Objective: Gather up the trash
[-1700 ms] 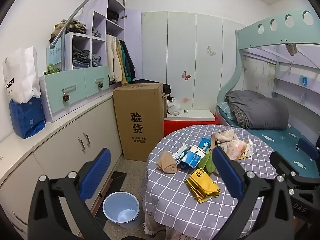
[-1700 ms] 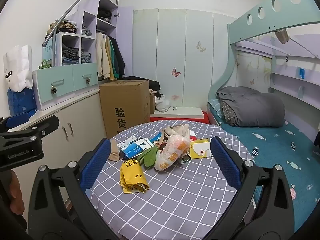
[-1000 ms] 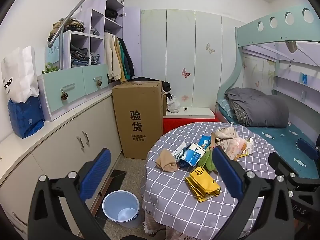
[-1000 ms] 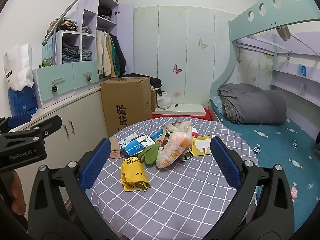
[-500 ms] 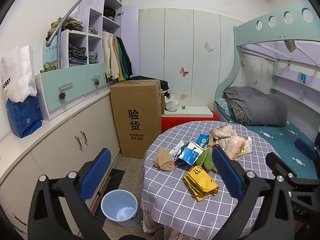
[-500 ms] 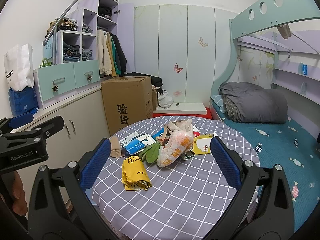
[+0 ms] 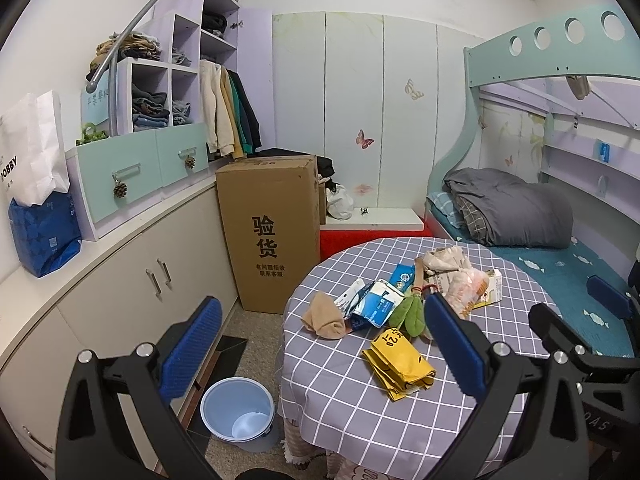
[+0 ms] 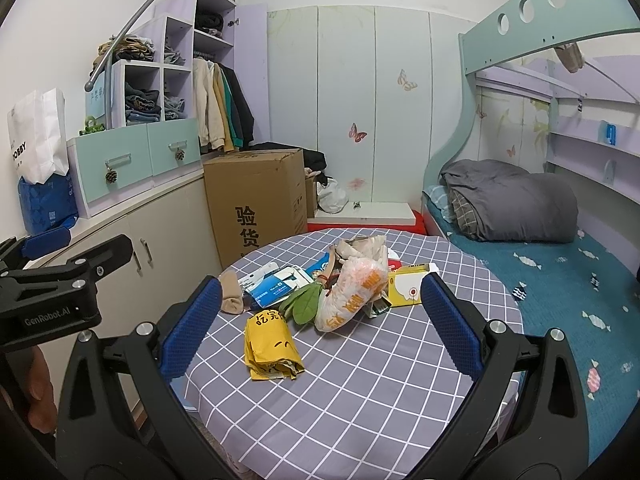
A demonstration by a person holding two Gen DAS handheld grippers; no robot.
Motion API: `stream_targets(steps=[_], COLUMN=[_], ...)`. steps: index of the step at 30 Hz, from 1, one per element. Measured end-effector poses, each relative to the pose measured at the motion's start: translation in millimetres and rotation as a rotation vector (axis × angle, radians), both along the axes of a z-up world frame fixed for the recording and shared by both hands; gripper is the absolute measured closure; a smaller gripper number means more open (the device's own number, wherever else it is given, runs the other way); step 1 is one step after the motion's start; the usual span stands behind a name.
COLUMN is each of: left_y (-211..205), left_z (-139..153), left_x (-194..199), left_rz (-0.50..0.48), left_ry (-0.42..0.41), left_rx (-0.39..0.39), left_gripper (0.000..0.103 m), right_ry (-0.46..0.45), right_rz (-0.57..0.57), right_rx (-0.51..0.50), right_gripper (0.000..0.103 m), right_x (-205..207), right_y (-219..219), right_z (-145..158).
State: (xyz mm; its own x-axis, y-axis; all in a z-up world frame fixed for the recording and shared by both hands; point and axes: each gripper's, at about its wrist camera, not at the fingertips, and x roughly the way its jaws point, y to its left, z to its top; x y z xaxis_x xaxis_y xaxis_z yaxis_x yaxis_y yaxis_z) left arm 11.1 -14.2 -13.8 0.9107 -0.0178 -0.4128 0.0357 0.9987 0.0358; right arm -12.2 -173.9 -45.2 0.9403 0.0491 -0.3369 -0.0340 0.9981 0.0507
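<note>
A round table with a grey checked cloth (image 7: 344,384) (image 8: 360,392) holds a pile of trash: a crumpled yellow bag (image 7: 400,364) (image 8: 270,344), green leaves (image 7: 410,314) (image 8: 302,302), a blue-and-white packet (image 7: 378,304) (image 8: 272,286), a beige sock (image 7: 324,320) (image 8: 232,290), an orange-printed plastic bag (image 8: 352,296) (image 7: 466,284) and a yellow-and-white carton (image 8: 408,288). A light blue bin (image 7: 238,408) stands on the floor left of the table. My left gripper (image 7: 320,344) is open and empty, above the table's left edge. My right gripper (image 8: 320,324) is open and empty, over the trash.
A tall cardboard box (image 7: 268,228) stands behind the table by the white cabinets (image 7: 120,280). A bunk bed with a grey quilt (image 7: 508,208) lies to the right. The left gripper also shows in the right wrist view (image 8: 52,276).
Both grippers have drifted slightly; the table and trash sit a little lower and nearer in the views. Both stay open and empty.
</note>
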Motion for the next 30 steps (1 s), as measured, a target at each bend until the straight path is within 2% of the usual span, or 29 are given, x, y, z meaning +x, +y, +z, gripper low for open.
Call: stream_targets(steps=[30], left_y=[-12], left_z=[-6], left_x=[10], left_rz=[-0.018], left_ry=[0.039], left_rx=[0.013], left_gripper=[0.004], right_ry=[0.041], right_rz=[0.012], right_rx=[0.038], right_gripper=[0.006], right_x=[7], right_y=[-11], right_z=[-7])
